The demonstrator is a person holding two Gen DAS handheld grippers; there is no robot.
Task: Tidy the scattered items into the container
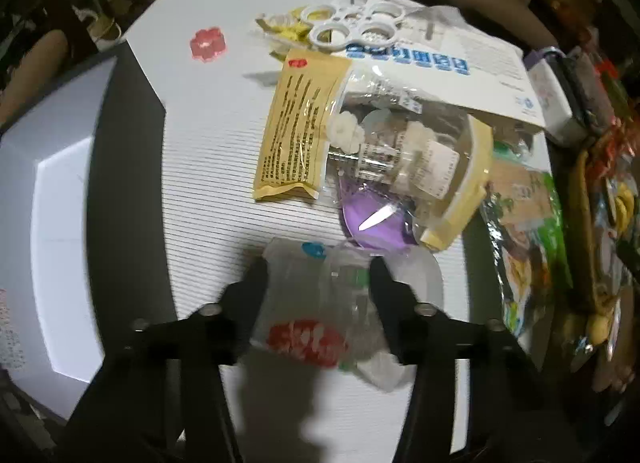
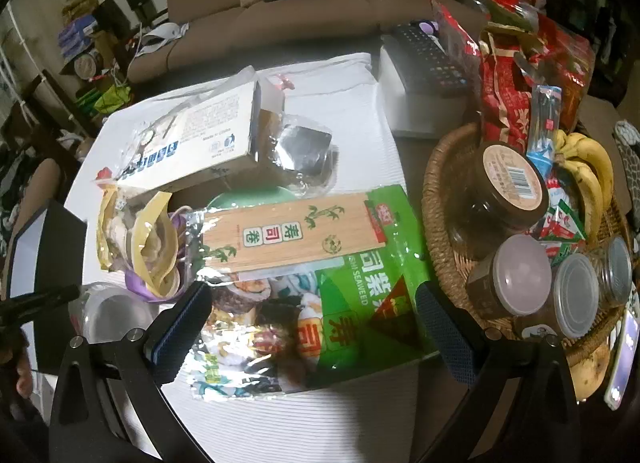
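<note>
Fingers of the left gripper are clamped on a clear plastic bag with red print, low in the left wrist view, above the white surface. Carry it level toward the white container at the left edge of the frame, and let go only once it is over the opening; the slack film may snag the rim. Fingers of the right gripper are spread wide and empty, poised above the green seaweed packet at the centre of the right wrist view, probably the next item.
</note>
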